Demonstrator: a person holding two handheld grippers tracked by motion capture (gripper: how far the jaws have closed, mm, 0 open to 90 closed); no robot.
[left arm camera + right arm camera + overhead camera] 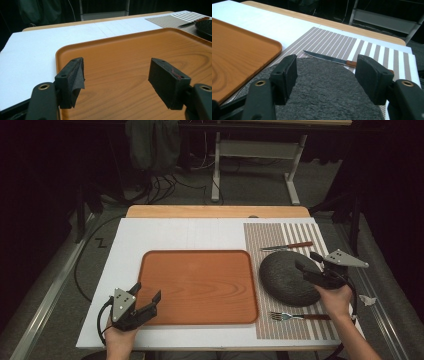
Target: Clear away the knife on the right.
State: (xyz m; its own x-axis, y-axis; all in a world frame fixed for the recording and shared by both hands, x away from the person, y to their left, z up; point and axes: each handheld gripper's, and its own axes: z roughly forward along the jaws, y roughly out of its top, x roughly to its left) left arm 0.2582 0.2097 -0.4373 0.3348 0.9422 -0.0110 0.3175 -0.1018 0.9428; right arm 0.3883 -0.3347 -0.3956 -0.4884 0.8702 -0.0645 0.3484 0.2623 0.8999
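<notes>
An orange wooden tray (200,285) lies in the middle of the white board. My left gripper (147,296) hovers open over the tray's near left corner, and the left gripper view shows its jaws spread above the tray (130,55) with nothing between them. A dark slate plate (285,277) rests on a striped placemat (270,237) to the right. My right gripper (307,262) is open over the plate's right side; in the right gripper view the plate (324,87) lies under the jaws. A knife (287,247) lies behind the plate, a fork (295,316) in front.
The white board (175,232) covers a wooden table (215,211). Cables and a desk frame (250,165) stand on the floor beyond. The knife (329,58) shows past the plate in the right gripper view.
</notes>
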